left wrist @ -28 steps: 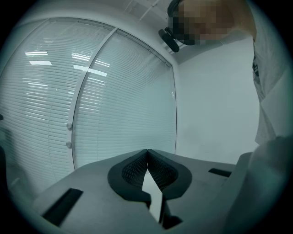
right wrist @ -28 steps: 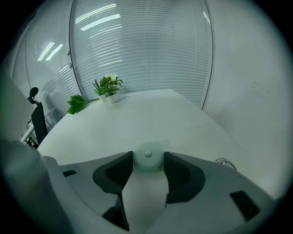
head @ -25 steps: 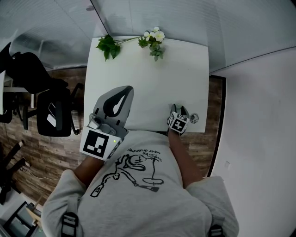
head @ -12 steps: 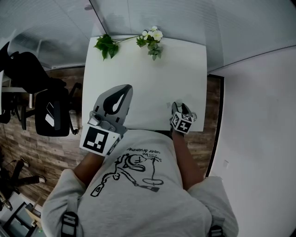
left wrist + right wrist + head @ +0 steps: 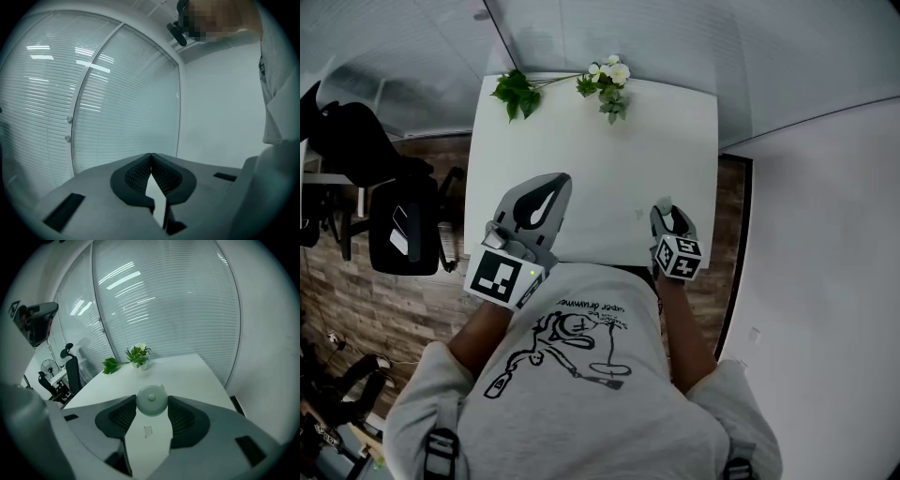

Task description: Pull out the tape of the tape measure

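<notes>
Right gripper [image 5: 151, 404]: jaws stand apart and bracket the tape measure [image 5: 151, 400], a pale round case with a centre button, lying flat on the white table [image 5: 192, 373]. The case fills the gap between the two pad tips. Its rim sits right at both of them, and I cannot tell whether either pad actually touches. No squeeze is visible, so I record this claw as released around the case, not grasping it.

Location of the tape measure: near right part of the table, close to the near edge. From the head view the right gripper [image 5: 666, 210] covers it.

Left gripper [image 5: 150, 156]: clenched, the ribbed pad tips meeting with nothing between them. It points at the slatted glass wall. In the head view the left gripper [image 5: 555, 184] is held over the near left part of the table [image 5: 600, 150].

Other items: a small flower bunch [image 5: 611, 79] at the far edge, a leafy sprig [image 5: 516, 91] to its left, and a black office chair [image 5: 403, 234] on the wood floor to the left of the table.
</notes>
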{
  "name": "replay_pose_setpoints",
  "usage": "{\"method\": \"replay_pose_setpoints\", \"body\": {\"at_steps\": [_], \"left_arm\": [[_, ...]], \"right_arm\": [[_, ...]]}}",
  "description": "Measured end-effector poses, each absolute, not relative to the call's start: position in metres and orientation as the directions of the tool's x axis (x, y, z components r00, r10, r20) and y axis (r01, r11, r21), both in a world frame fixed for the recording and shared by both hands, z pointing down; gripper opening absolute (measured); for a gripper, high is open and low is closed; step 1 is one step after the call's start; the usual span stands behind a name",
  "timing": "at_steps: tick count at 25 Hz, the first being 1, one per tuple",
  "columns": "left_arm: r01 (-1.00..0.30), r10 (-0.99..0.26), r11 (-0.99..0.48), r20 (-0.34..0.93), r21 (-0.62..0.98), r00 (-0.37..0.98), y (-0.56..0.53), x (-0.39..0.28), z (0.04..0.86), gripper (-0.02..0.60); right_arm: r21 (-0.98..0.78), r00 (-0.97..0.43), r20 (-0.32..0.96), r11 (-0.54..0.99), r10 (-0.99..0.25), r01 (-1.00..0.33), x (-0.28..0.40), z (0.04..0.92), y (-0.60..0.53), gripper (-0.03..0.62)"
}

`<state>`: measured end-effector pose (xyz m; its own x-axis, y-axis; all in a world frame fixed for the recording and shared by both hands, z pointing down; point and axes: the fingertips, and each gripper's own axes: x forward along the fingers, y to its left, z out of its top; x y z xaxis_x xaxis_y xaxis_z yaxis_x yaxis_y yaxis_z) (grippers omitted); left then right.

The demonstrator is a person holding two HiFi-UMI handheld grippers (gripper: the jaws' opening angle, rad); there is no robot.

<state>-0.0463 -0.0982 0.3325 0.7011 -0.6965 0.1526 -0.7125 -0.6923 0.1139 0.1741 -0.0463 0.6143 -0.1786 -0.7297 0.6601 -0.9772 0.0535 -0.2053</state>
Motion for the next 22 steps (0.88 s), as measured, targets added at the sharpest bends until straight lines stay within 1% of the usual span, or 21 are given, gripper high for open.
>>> {"method": "replay_pose_setpoints", "body": {"at_steps": [5, 12, 22], "left_arm": [[-0.704, -0.685, -0.702, 0.167, 0.112, 0.709, -0.098, -0.045, 0.342, 0.021], [-0.668, -0.64, -0.735, 0.206, 0.117, 0.741, -0.097, -0.036, 0.358, 0.023], [-0.556, -0.508, -0.814, 0.256, 0.168, 0.822, -0.084, -0.016, 0.391, 0.025]], "right_arm": [[-0.212, -0.241, 0.631, 0.135, -0.737, -0.968, 0.17, 0.588, -0.05, 0.221], [-0.244, -0.355, 0.612, 0.258, -0.707, -0.935, 0.154, 0.571, -0.047, 0.221], [-0.255, -0.511, 0.56, 0.451, -0.652, -0.855, 0.119, 0.528, -0.04, 0.221]]}}
